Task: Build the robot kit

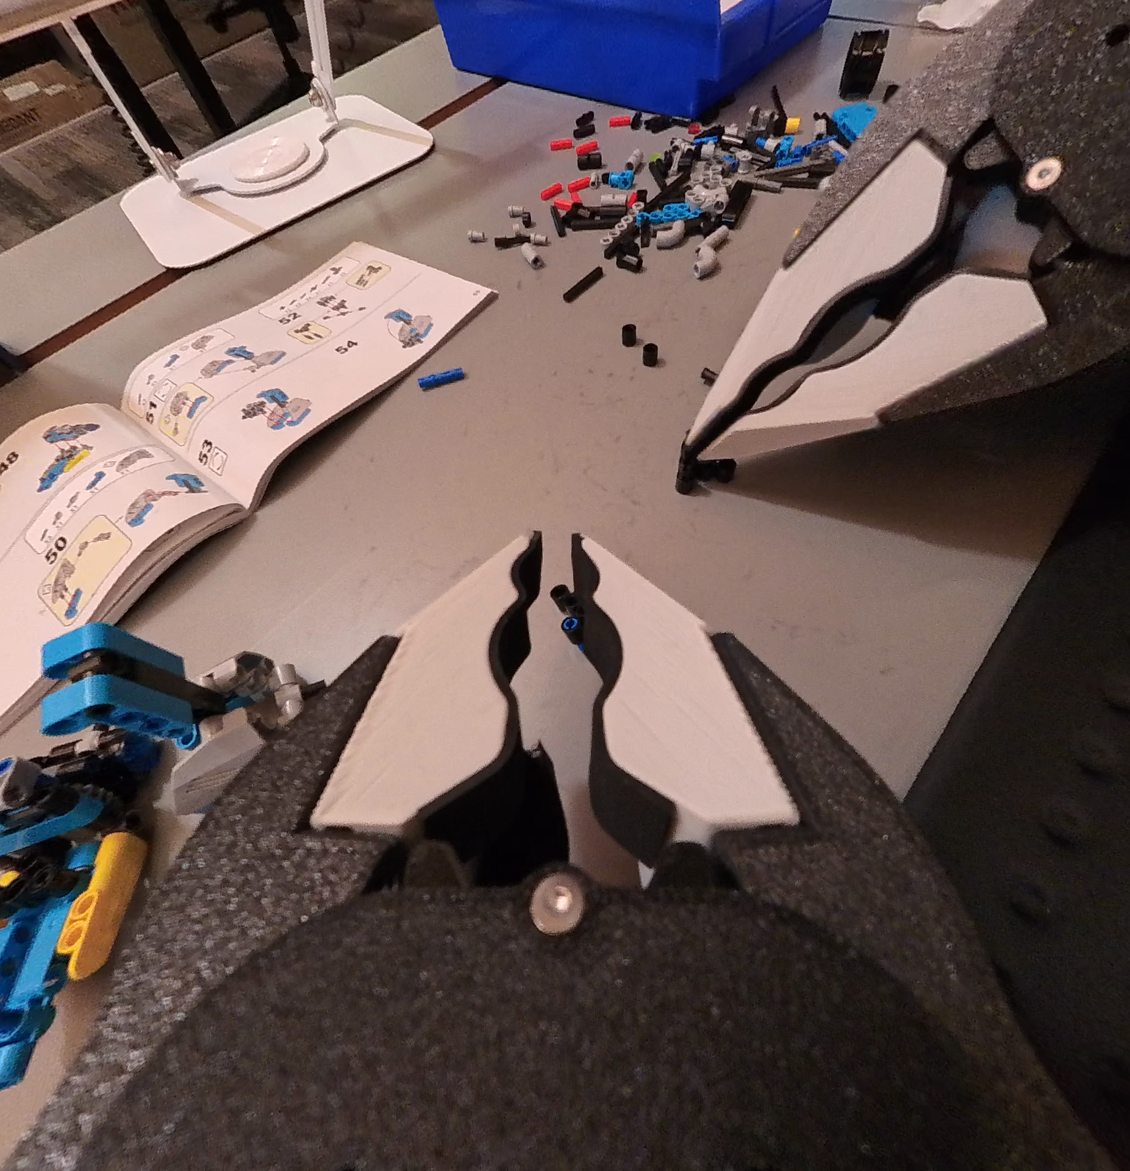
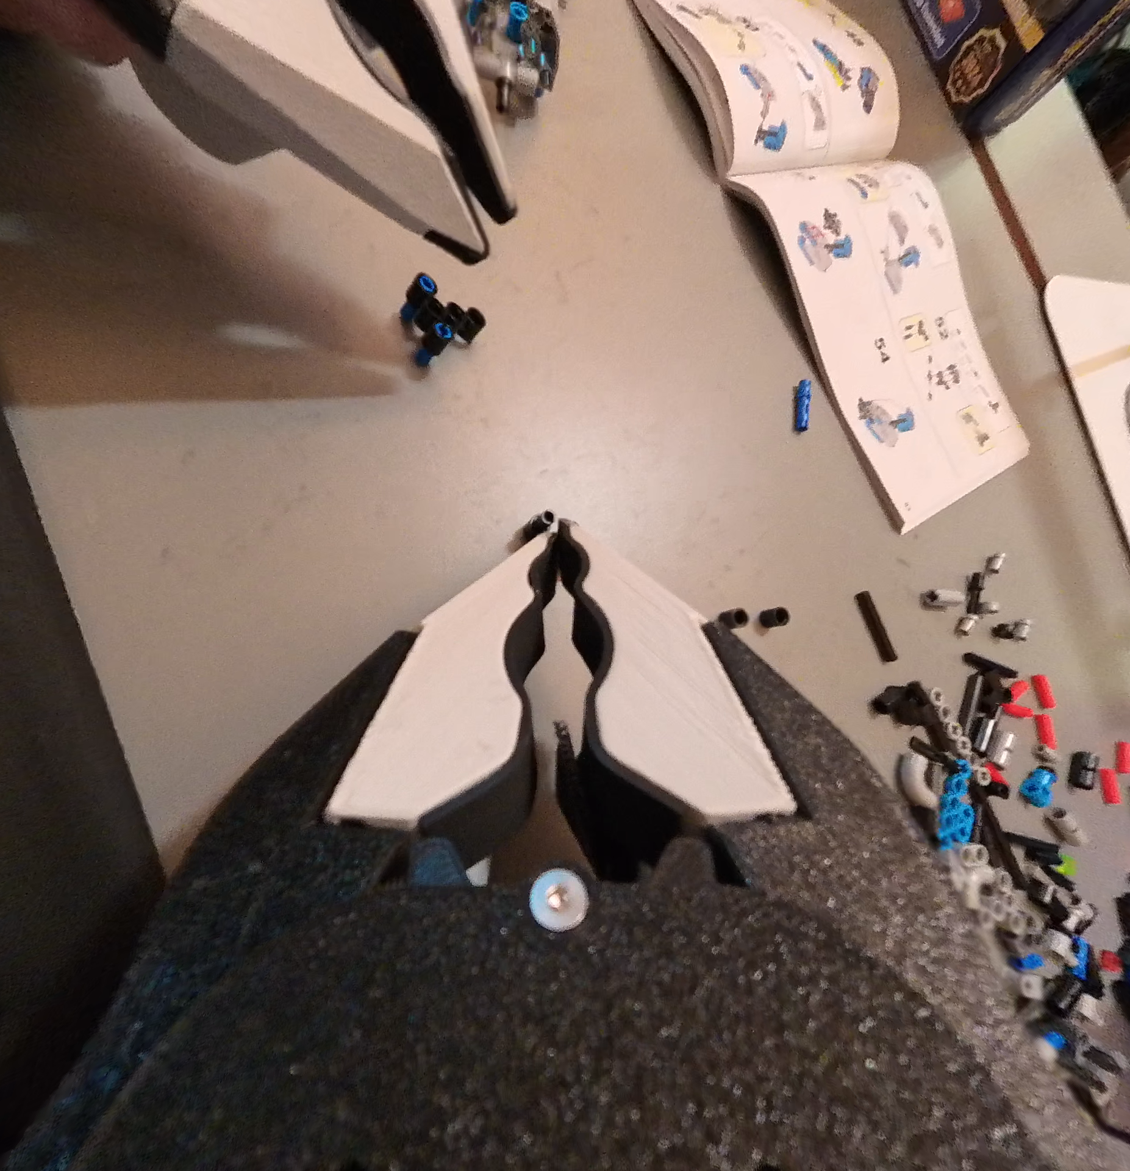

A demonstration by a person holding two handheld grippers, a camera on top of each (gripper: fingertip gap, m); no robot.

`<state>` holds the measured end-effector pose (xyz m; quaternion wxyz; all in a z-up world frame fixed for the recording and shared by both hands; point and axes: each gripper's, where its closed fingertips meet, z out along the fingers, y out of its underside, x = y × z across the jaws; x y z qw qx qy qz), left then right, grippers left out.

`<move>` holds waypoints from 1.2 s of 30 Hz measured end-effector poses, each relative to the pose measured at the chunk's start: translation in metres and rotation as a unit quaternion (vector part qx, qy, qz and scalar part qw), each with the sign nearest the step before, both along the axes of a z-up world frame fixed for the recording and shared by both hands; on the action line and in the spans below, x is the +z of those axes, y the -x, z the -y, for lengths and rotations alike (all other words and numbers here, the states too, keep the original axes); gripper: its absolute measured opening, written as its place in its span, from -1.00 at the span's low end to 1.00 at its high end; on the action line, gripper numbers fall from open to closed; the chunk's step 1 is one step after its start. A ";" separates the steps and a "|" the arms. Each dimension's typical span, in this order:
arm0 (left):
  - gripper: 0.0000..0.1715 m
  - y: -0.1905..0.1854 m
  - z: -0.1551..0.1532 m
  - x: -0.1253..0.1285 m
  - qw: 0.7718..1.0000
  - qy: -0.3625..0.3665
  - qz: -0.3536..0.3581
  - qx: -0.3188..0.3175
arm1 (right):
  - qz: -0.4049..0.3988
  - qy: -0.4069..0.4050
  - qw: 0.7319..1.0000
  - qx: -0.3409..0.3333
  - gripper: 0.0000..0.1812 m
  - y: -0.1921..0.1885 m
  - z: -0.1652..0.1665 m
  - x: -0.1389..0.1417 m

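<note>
My left gripper point(image 1: 556, 538) hovers over the grey table with its jaws a narrow gap apart and nothing between them. A small black-and-blue connector assembly point(image 1: 568, 611) lies on the table below that gap. The right wrist view shows this assembly point(image 2: 442, 317) lying free, just past the left gripper's tips point(image 2: 486, 234). My right gripper point(image 2: 549, 529) is shut on a small black pin piece point(image 2: 545, 519) that sticks out at its tips. In the left wrist view the right gripper point(image 1: 692, 469) holds it right at the table surface.
An open instruction booklet point(image 1: 233, 405) lies to the left, and a partly built blue-and-yellow model point(image 1: 61, 824) sits at the near left. A pile of loose parts point(image 1: 689, 190), a blue bin point(image 1: 613, 51) and a white stand base point(image 1: 264, 177) lie farther back. A blue pin point(image 1: 440, 377) and two black bushes point(image 1: 638, 345) lie loose. The tips of one gripper are about 8 cm away from the tips of the other. About 15 cm separates my left fingertips from the partly built blue-and-yellow model point(image 1: 61, 824).
</note>
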<state>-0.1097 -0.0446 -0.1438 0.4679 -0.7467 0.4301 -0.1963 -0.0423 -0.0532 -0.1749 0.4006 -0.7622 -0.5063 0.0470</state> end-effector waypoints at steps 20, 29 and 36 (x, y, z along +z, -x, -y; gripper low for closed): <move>-0.89 0.000 -0.002 -0.002 1.000 -0.001 -0.002 0.002 | -0.125 0.066 0.986 -0.093 -0.77 -0.049 0.014 0.037; -0.89 -0.024 0.007 -0.002 0.999 0.022 -0.015 -0.036 | -0.076 0.120 0.928 -0.345 -0.72 -0.246 0.025 0.009; -0.81 -0.059 0.010 -0.022 0.991 0.058 -0.073 -0.097 | -0.142 0.158 0.918 -0.334 -0.71 -0.252 0.038 0.012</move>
